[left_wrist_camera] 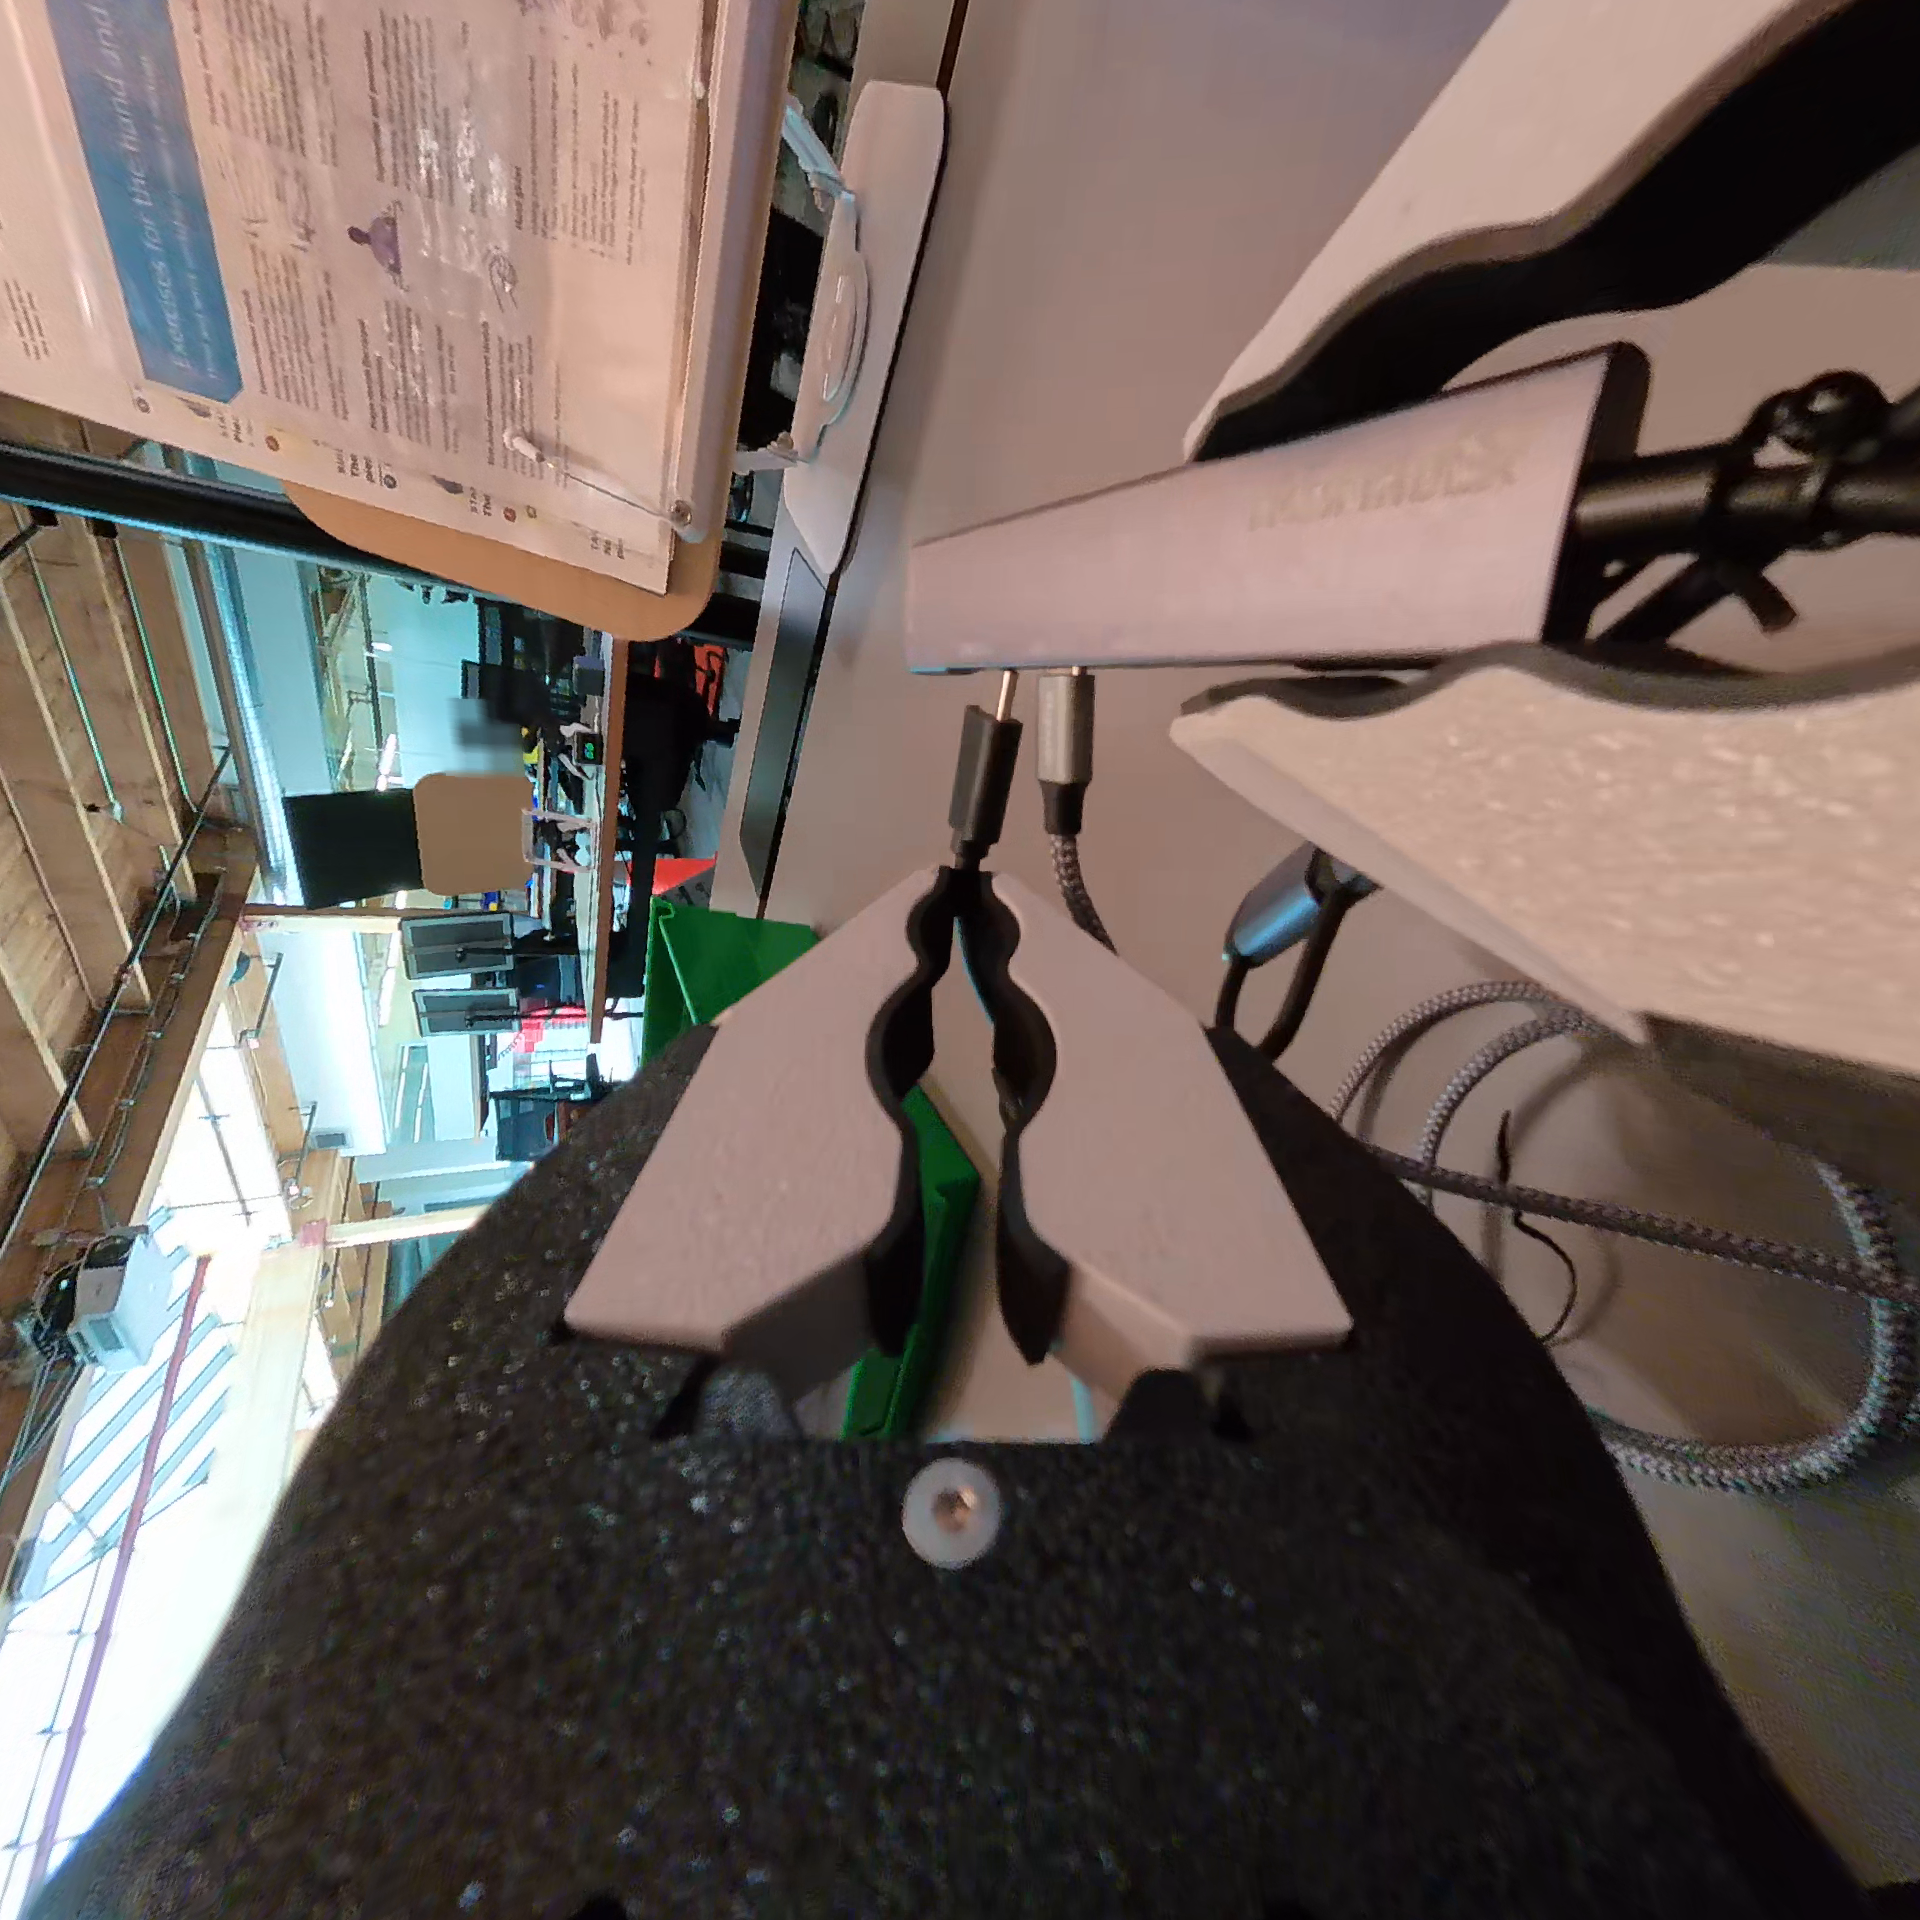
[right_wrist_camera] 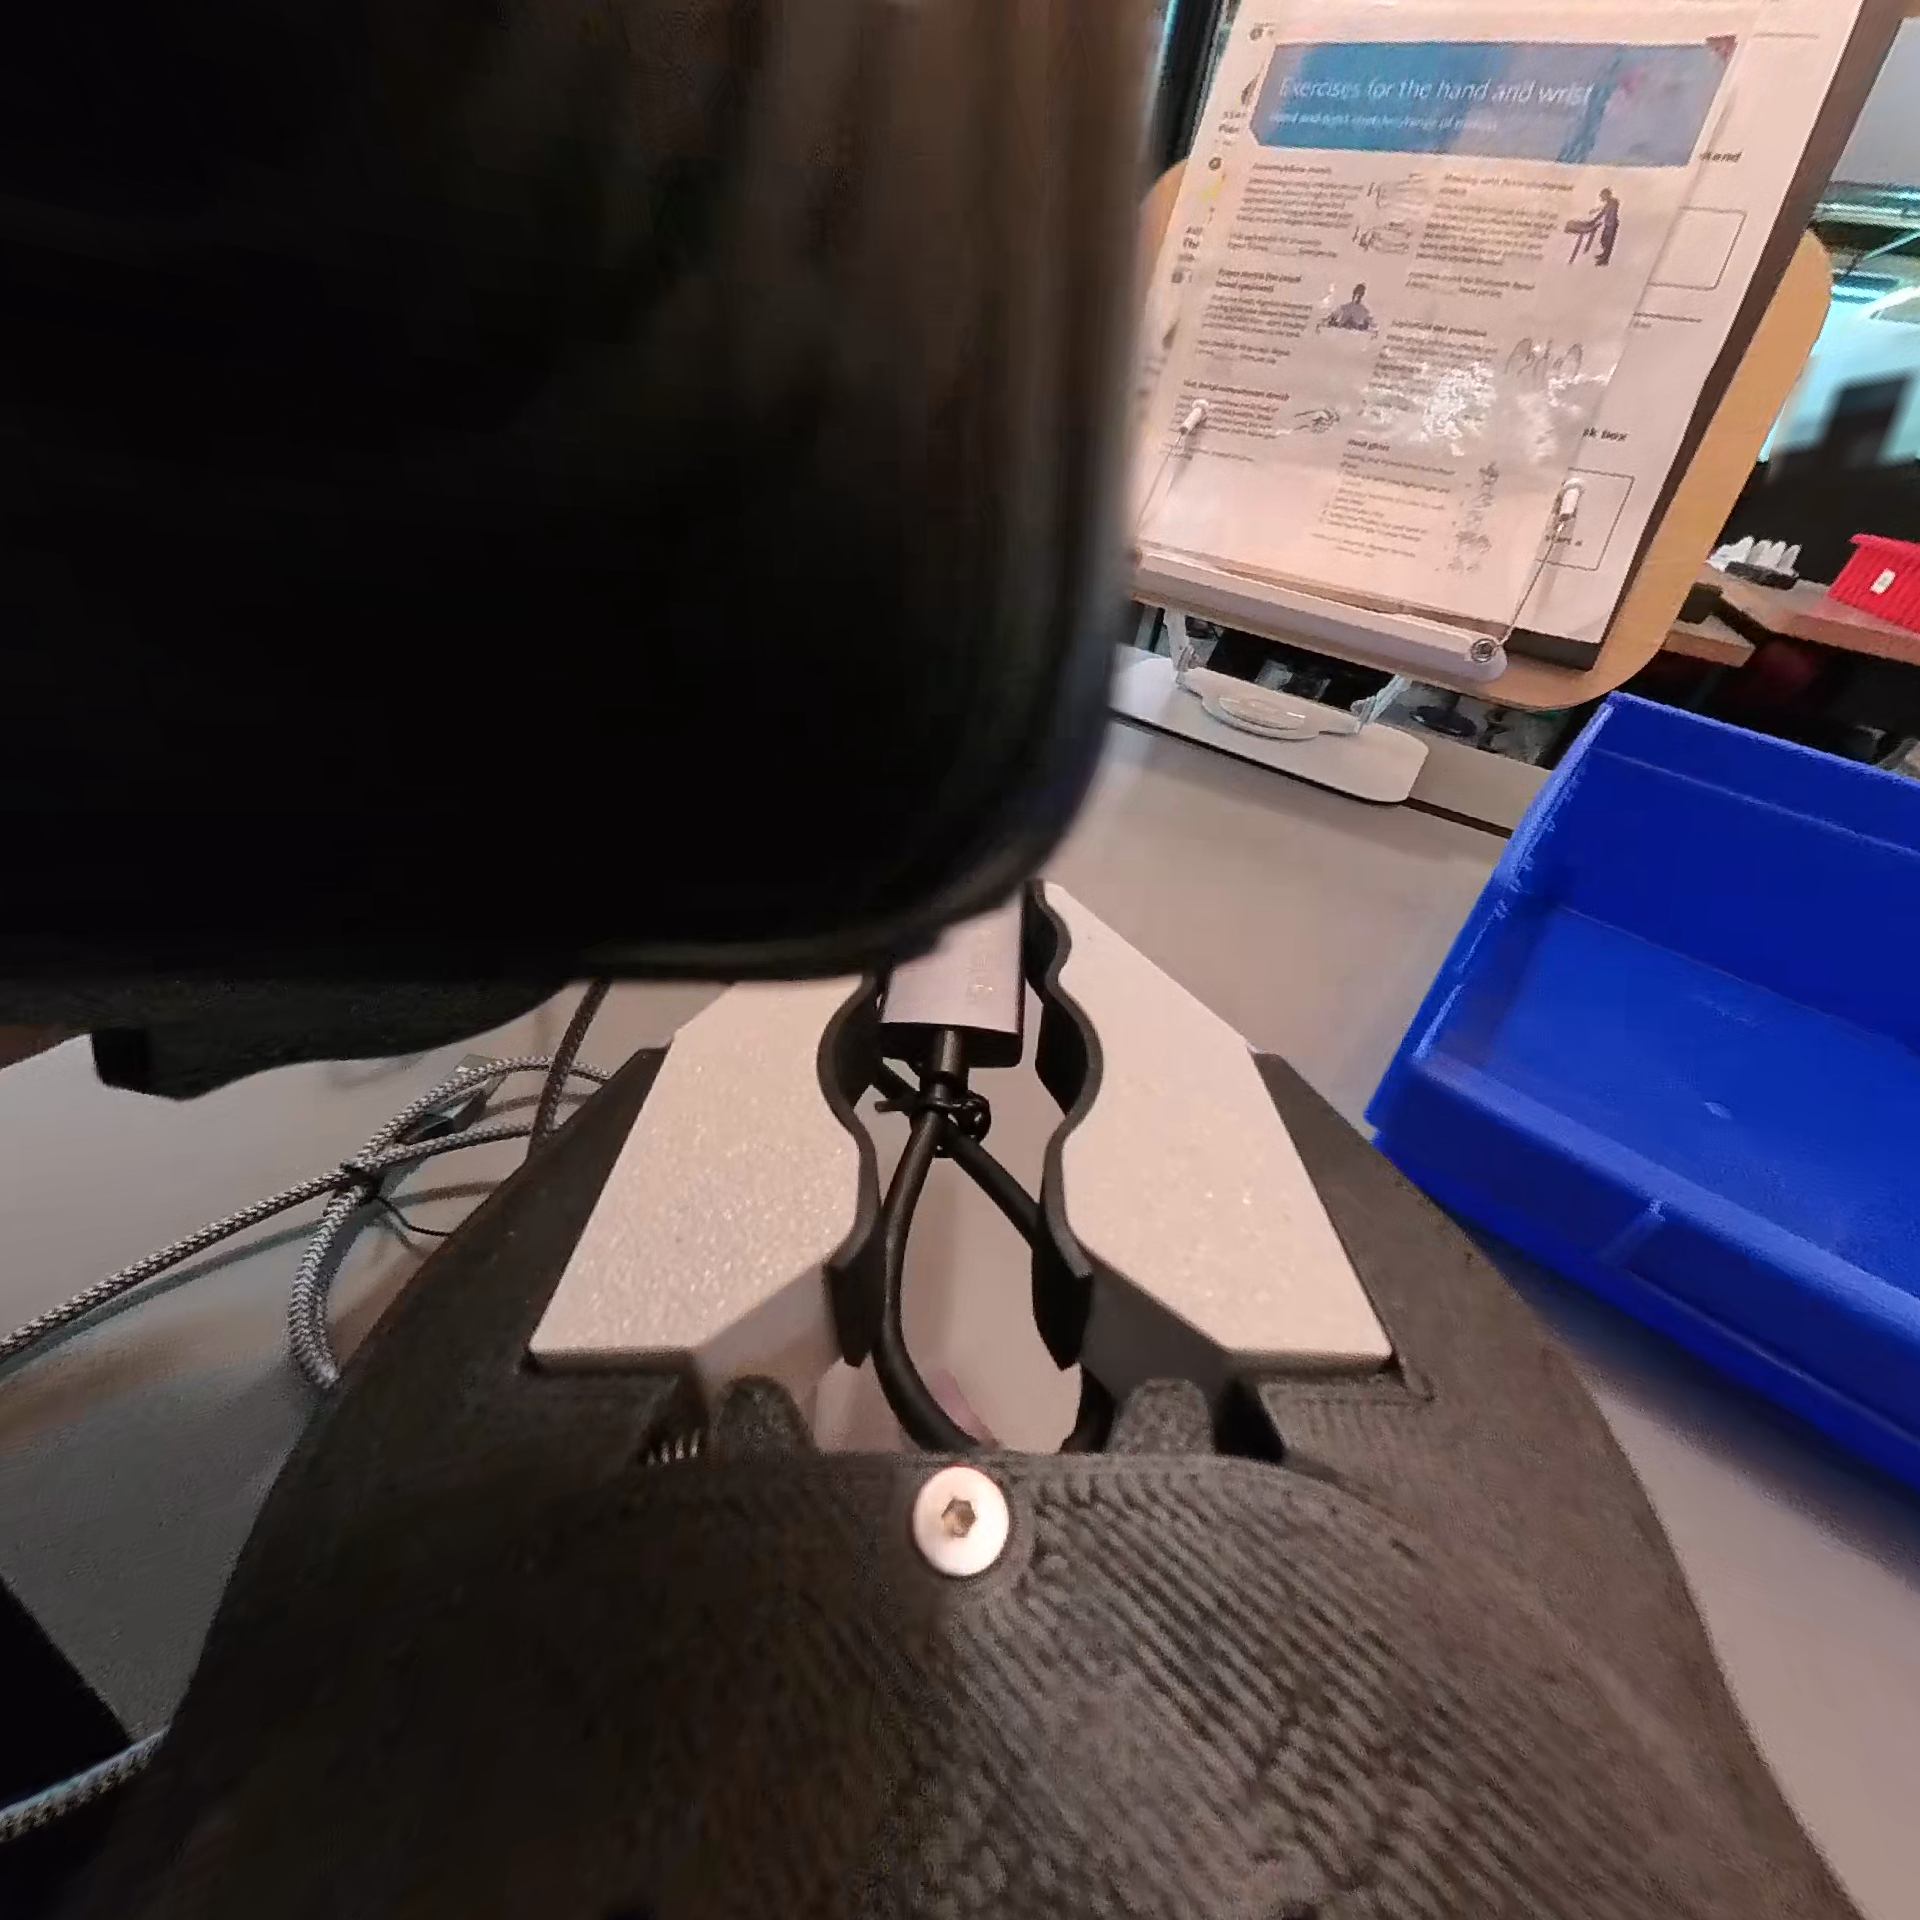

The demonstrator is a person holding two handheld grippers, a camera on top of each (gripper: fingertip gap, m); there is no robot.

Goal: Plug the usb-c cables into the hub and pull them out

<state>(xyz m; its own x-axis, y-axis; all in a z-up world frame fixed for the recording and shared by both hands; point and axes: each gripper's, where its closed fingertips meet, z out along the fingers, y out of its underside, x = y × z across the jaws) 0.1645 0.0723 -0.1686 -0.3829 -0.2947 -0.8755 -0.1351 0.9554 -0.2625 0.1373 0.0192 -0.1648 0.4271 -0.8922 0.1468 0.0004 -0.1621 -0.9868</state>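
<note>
Grey hub (left_wrist_camera: 1247, 561), upper right of the left wrist frame, sits pinched in the right hand-held gripper (right_wrist_camera: 951, 997); the left hand-held gripper (left_wrist_camera: 966, 883) pinches a black usb-c cable (left_wrist_camera: 982, 774) just beneath it, beside a plugged braided cable (left_wrist_camera: 1065, 748).

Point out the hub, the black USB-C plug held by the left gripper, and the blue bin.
hub (left_wrist_camera: 1226, 566): left wrist view, its grey top face.
black USB-C plug (left_wrist_camera: 982, 774): left wrist view, its dark housing.
blue bin (right_wrist_camera: 1683, 1039): right wrist view, its inner floor.
</note>
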